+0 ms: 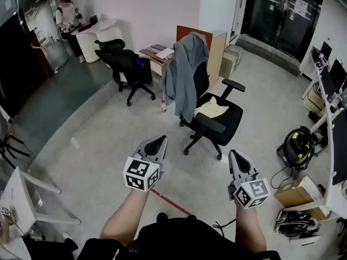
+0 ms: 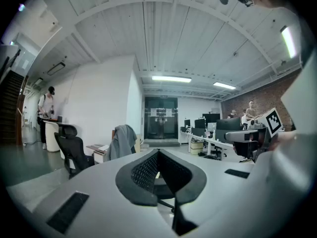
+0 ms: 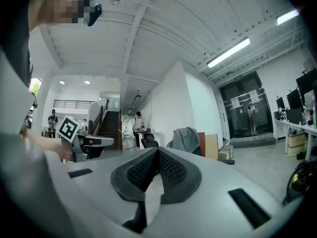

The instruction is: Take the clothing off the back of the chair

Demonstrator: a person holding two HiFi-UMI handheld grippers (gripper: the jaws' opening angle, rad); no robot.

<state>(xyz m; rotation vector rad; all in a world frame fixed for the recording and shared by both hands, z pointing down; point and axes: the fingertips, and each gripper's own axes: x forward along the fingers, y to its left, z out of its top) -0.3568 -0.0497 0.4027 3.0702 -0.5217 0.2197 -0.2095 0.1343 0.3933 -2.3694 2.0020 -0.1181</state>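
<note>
A grey jacket (image 1: 184, 72) hangs over the back of a black office chair (image 1: 214, 121) in the middle of the head view. It shows small and far in the left gripper view as the jacket (image 2: 123, 140) and in the right gripper view as the jacket (image 3: 185, 139). A pale cloth (image 1: 212, 109) lies on the chair's seat. My left gripper (image 1: 157, 142) and right gripper (image 1: 237, 157) are held side by side well short of the chair, both shut with nothing between the jaws.
A second black chair (image 1: 123, 64) stands at the back left by a low desk (image 1: 157, 53). A person (image 1: 68, 18) stands at a round white table far left. A vacuum cleaner (image 1: 295, 145) and boxes (image 1: 295, 191) sit at the right, beside desks with monitors.
</note>
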